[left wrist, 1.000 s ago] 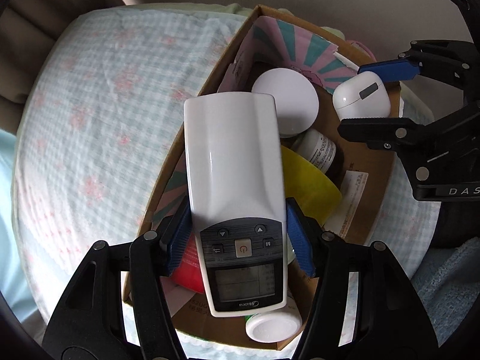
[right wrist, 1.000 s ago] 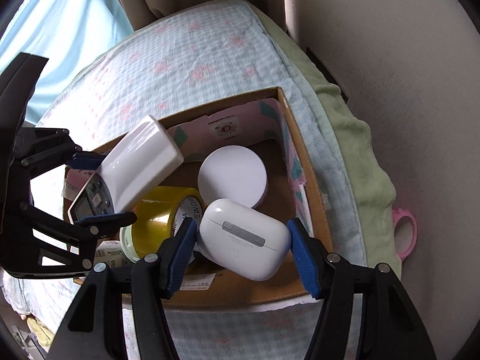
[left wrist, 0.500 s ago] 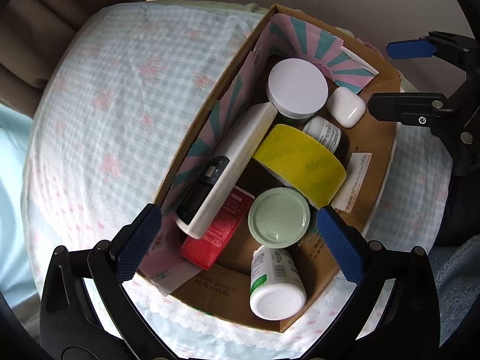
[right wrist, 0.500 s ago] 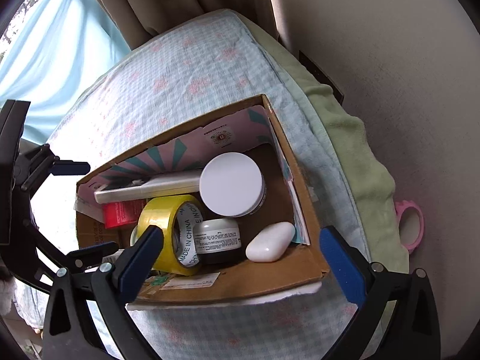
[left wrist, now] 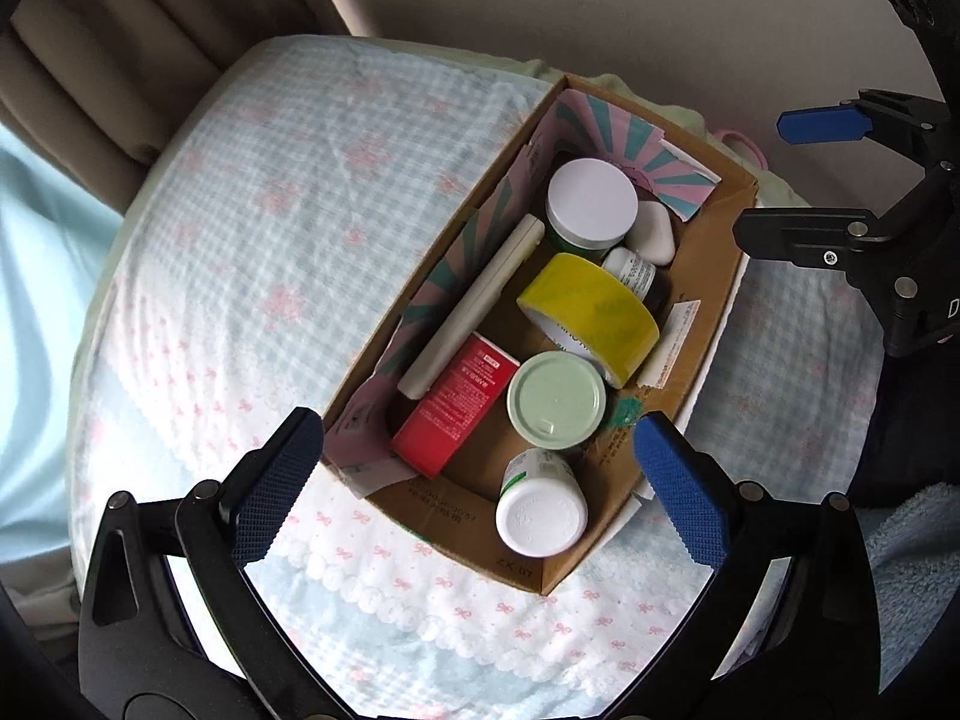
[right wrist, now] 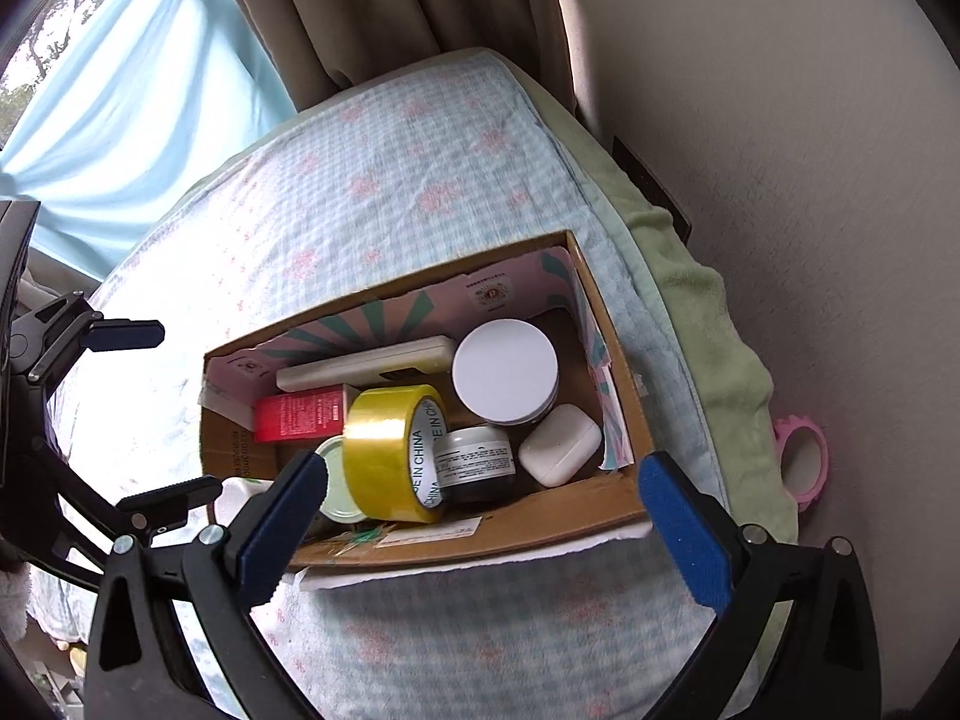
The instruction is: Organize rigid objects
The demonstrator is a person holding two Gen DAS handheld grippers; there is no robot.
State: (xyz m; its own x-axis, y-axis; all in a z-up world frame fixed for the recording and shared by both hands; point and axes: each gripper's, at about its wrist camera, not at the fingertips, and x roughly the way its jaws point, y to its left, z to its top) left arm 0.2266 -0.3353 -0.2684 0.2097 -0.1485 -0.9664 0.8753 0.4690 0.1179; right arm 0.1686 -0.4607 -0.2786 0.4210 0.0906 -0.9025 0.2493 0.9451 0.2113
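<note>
A cardboard box [left wrist: 699, 276] [right wrist: 624, 402] sits on a checked bedspread. Inside lie a white remote [left wrist: 474, 300] [right wrist: 366, 366] on its edge against the patterned wall, a white earbud case [left wrist: 654, 234] [right wrist: 558, 447], a yellow tape roll [left wrist: 591, 315] [right wrist: 390, 450], a red carton [left wrist: 456, 405] [right wrist: 300, 417], a white-lidded jar [left wrist: 591, 201] [right wrist: 504, 378], a green-lidded jar [left wrist: 555, 399], a small dark jar [right wrist: 477, 459] and a white bottle [left wrist: 540, 510]. My left gripper [left wrist: 480, 486] hangs open above the box's near end, holding nothing. My right gripper [right wrist: 483, 522] is open over the near wall, also holding nothing.
The bedspread [left wrist: 288, 228] stretches wide to the left of the box. A wall runs close behind the bed, curtains [right wrist: 372, 12] hang at the far end, and a pink ring [right wrist: 804, 462] lies between the green blanket [right wrist: 708, 324] and the wall.
The left gripper let go of the remote and the right let go of the earbud case; both objects now lie in the box. Both grippers opened wide and rose away from it.
</note>
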